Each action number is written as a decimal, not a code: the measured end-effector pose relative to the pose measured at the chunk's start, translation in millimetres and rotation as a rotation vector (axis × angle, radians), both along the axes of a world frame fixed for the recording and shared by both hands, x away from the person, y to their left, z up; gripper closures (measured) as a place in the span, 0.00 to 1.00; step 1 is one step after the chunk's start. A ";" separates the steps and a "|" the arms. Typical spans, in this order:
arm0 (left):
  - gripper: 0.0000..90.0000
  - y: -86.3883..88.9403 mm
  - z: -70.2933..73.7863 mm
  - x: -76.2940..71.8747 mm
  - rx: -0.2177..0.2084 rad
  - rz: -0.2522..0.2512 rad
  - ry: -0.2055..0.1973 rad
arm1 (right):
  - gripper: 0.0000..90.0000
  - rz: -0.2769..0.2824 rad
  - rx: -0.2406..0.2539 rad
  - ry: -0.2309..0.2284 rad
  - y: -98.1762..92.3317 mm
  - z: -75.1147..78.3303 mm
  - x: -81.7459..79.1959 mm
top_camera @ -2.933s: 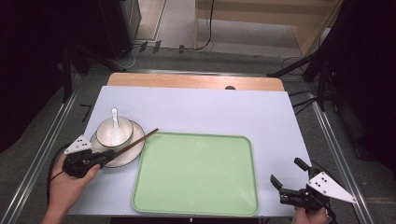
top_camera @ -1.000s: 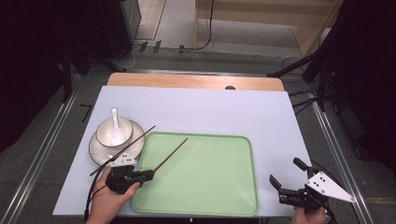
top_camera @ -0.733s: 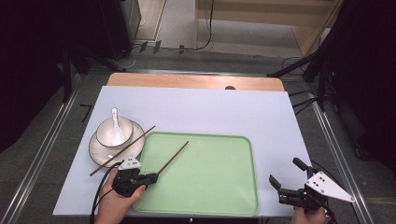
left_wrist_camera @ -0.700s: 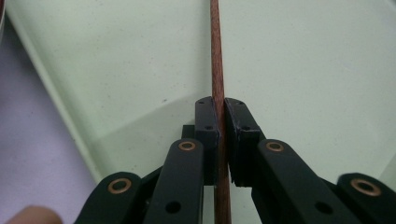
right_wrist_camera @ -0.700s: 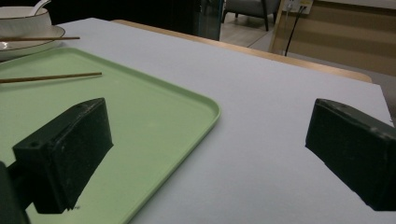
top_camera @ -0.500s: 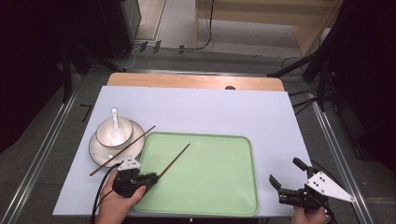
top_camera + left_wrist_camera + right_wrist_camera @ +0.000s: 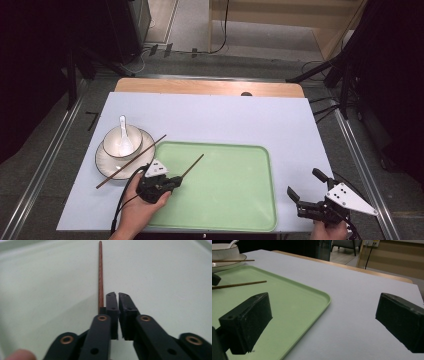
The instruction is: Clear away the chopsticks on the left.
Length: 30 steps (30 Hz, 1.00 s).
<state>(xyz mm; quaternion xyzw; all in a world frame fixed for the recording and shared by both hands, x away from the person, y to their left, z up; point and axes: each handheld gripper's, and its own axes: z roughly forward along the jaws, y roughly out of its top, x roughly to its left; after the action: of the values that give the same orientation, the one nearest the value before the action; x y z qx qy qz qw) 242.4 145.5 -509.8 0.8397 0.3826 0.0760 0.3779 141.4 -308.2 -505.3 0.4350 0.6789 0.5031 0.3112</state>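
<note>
High view: my left gripper point(image 7: 172, 182) sits over the near-left corner of the pale green plastic tray point(image 7: 235, 210), its jaws nearly pressed together. A slim reddish-brown wooden chopstick point(image 7: 192, 166) runs from them toward the tray's far edge; the left gripper view puts that stick against the outer face of one jaw, not between the pads. A second matching chopstick point(image 7: 131, 161) lies across the white ceramic plate point(image 7: 102, 162) near the tabletop's left edge, beside the white bowl point(image 7: 117, 142) holding a white spoon point(image 7: 123, 131). My right gripper point(image 7: 306, 192) rests at the near-right corner, jaws spread wide, empty.
</note>
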 end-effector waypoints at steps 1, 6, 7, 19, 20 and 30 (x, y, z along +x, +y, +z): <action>1.00 -4.4 -1.6 2.3 0.005 0.002 0.003 | 0.00 0.004 0.000 -0.004 1.0 0.1 -0.5; 1.00 -12.8 -10.6 10.7 0.047 0.011 0.026 | 0.01 0.004 0.007 -0.009 -0.3 0.0 -0.7; 1.00 -11.9 -10.4 12.2 0.051 0.027 0.020 | 0.00 0.004 0.008 -0.008 -0.4 -0.1 -0.6; 1.00 11.4 -6.9 16.1 0.082 0.137 0.018 | 0.01 0.004 -0.002 -0.008 0.1 0.3 -0.9; 1.00 14.1 -6.6 16.1 0.085 0.142 0.019 | 0.01 0.003 -0.002 -0.007 -0.1 0.4 -0.9; 1.00 42.3 -6.0 15.4 0.055 0.184 0.037 | 0.01 0.001 0.005 -0.006 -1.4 0.4 -1.4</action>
<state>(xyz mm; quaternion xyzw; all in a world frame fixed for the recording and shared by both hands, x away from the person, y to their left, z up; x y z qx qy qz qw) 257.9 187.9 -515.8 0.8123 0.4626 0.1054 0.3392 140.0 -309.7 -504.9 0.4338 0.6770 0.5061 0.3121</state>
